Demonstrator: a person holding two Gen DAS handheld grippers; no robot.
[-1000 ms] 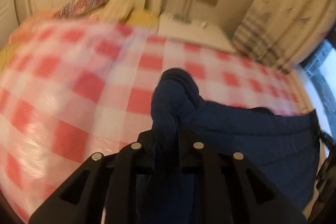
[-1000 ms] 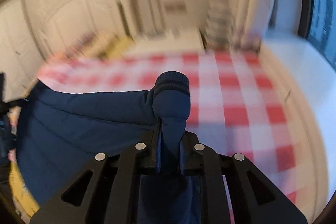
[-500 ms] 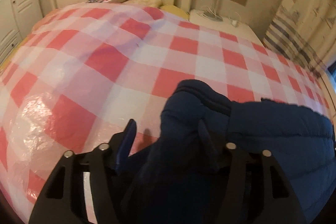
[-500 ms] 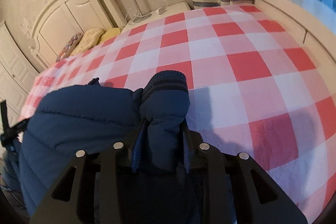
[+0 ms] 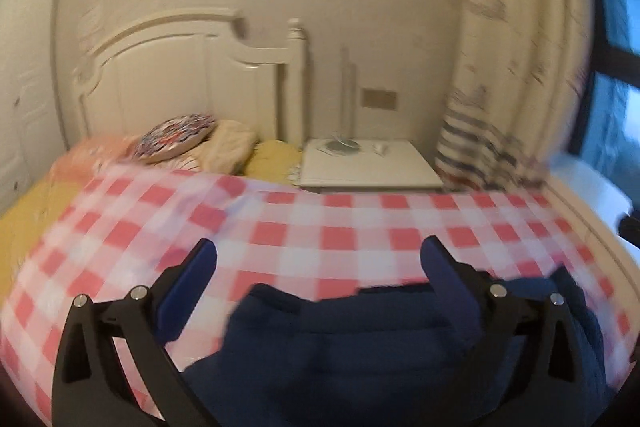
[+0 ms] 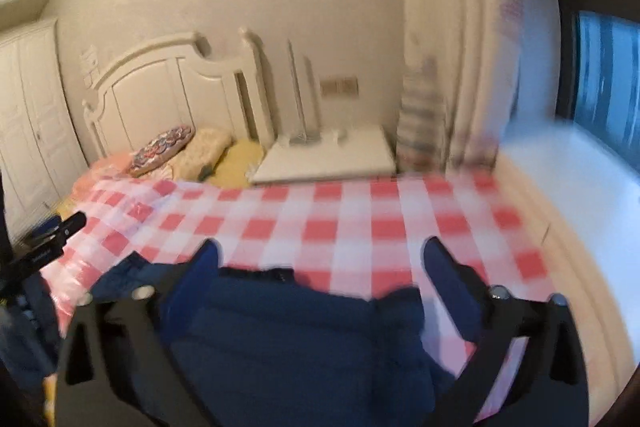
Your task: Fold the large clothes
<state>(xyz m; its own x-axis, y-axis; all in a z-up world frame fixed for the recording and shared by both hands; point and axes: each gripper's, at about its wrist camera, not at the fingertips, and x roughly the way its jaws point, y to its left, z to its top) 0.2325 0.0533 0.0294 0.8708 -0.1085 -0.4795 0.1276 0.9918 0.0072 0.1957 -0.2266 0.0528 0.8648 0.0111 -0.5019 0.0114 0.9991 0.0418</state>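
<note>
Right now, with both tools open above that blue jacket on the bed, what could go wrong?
The puffy blue jacket lies loose on the slick checked sheet, so its fold may spring open. Both pictures are blurred, so the left tool or right tool could snag fabric.

The jacket (image 5: 360, 355) lies on the bed (image 5: 304, 227), at its near edge. The pillows (image 5: 192, 143) lie at the far end, against the headboard (image 5: 180, 75). The nightstand (image 5: 368, 163) stands right of the pillows, against the wall. The curtain (image 5: 500, 87) hangs right of the nightstand. In the right wrist view the wardrobe (image 6: 28, 115) stands left of the headboard.
</note>
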